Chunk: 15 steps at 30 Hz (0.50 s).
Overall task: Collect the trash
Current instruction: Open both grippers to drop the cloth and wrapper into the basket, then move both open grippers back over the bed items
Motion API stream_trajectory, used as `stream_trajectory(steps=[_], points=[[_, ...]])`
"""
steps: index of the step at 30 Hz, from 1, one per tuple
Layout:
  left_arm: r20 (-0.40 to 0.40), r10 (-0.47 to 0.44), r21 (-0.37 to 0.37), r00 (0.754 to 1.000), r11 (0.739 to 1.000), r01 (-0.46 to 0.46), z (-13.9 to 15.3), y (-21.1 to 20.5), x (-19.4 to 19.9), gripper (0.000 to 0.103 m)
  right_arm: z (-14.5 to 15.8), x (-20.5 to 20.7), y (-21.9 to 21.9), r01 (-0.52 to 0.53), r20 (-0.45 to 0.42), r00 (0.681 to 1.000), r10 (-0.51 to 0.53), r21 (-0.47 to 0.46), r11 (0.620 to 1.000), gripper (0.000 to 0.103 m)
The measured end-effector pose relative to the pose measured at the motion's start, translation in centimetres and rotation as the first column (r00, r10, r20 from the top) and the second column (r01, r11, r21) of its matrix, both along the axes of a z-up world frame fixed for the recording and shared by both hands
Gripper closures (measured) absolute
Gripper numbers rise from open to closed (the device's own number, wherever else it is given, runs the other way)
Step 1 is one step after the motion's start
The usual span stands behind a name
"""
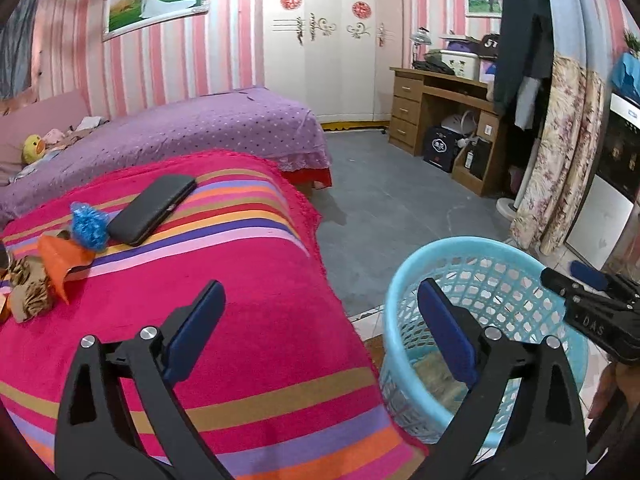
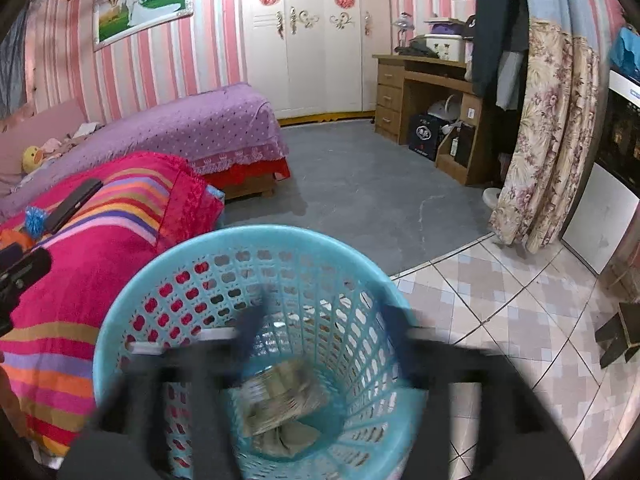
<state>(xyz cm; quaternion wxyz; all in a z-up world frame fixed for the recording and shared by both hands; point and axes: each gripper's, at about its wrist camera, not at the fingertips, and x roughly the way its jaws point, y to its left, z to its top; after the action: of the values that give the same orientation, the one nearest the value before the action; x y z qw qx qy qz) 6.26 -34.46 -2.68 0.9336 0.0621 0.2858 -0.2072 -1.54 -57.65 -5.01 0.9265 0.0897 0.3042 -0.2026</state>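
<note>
A light blue mesh basket (image 2: 256,240) stands on the floor beside a pink striped blanket (image 1: 248,312); it also shows in the left wrist view (image 1: 480,252). Crumpled beige paper trash (image 2: 280,400) lies at its bottom. My right gripper (image 2: 320,320) is open and empty, blurred, directly above the basket's mouth. My left gripper (image 1: 320,304) is open and empty, over the blanket's right edge. On the blanket at the left lie a blue crinkled wrapper (image 1: 88,224), an orange wrapper (image 1: 60,260) and a black phone case (image 1: 154,208).
A striped plush toy (image 1: 24,292) lies at the blanket's left edge. A purple bed (image 1: 180,128) stands behind, with a wooden desk (image 1: 448,120), floral curtains (image 1: 560,152) and grey carpet (image 1: 380,200) to the right. Tiled floor (image 2: 520,312) lies right of the basket.
</note>
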Motion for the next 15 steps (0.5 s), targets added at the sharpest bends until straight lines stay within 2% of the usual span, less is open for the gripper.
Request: stream_trajectory(steps=[2,4,6,10,15], points=[[-0.002,0.013,-0.01,1.0,1.0,-0.013,0.3,1.1,0.1,0.009,0.4,0.2,0.3,0.009,0.005,1.0,-0.009,-0.002,1.0,0.032],[-0.004,0.023,-0.017,1.0,1.0,-0.023,0.6,2.0,0.2,0.009,0.6,0.3,0.7,0.03,0.019,0.999,-0.03,-0.005,1.0,0.016],[-0.004,0.035,-0.025,0.999,0.999,-0.035,1.0,3.0,0.4,0.007,0.8,0.4,1.0,0.039,0.03,0.999,-0.039,0.001,0.999,0.01],[0.004,0.058,-0.032,0.998,0.998,-0.058,1.8,5.3,0.4,0.006,1.3,1.2,2.6,0.03,0.038,0.999,-0.03,0.0,1.0,0.005],[0.015,0.091,-0.031,0.996,0.995,-0.091,2.8,8.9,0.4,0.006,2.3,2.4,5.5,-0.004,0.069,0.998,0.004,-0.011,1.0,0.005]])
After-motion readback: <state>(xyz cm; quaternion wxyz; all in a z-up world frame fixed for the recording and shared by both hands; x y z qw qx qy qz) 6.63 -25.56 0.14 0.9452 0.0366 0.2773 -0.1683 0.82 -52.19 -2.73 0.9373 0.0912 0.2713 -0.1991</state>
